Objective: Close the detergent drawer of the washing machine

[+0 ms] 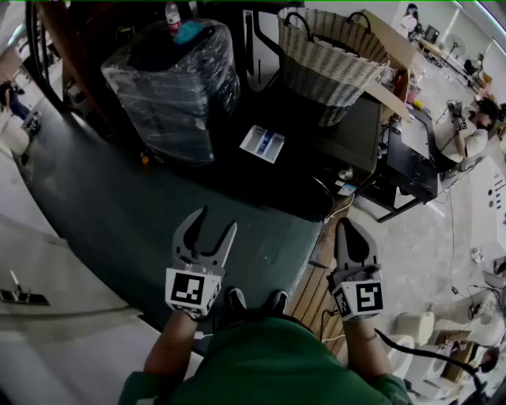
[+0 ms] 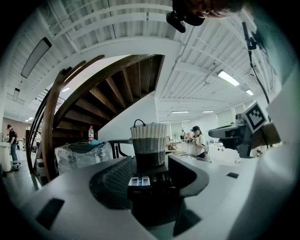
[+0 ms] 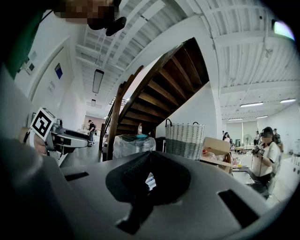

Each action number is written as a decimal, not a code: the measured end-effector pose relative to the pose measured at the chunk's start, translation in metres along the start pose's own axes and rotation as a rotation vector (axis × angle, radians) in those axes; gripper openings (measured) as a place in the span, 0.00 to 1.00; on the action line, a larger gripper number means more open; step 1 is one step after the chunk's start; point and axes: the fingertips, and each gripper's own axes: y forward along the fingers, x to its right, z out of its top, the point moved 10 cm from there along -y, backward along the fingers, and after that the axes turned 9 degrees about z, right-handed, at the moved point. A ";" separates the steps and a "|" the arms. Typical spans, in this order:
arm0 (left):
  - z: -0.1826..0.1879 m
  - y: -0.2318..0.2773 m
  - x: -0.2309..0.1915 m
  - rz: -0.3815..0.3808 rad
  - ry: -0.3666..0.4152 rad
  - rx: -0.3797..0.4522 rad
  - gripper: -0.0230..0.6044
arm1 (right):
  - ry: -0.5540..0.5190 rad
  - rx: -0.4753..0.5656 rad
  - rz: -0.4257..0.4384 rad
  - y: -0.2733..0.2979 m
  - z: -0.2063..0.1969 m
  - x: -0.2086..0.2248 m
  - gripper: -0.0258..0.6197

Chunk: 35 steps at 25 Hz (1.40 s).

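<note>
Jaws gaping empty on left gripper (image 1: 217,223), clenched on right gripper (image 1: 349,229) — hovering well short of the pulled-out drawer (image 1: 262,143) at upper centre, probably needing a forward push.

The person wears a green shirt (image 1: 269,360) and black shoes (image 1: 236,300). The grey left gripper (image 1: 217,221) and right gripper (image 1: 348,228) bear black-and-white square markings.

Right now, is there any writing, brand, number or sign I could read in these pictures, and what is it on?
No words or numbers can be read here.
Left tongs, cube: black-and-white square pattern, no words.
Right tongs, cube: the same kind of pattern, no words.
Water bottle, label: too small to read.
Blue wall sign: too blurred to read.
Detergent drawer: no print that can be read.
</note>
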 end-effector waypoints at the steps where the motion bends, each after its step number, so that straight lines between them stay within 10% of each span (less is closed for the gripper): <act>1: 0.000 -0.003 -0.002 -0.001 -0.004 -0.003 0.44 | -0.001 0.000 -0.002 -0.001 0.001 -0.003 0.08; 35: -0.033 -0.006 -0.098 0.002 -0.086 -0.051 0.44 | 0.027 -0.005 -0.017 0.065 -0.006 -0.065 0.08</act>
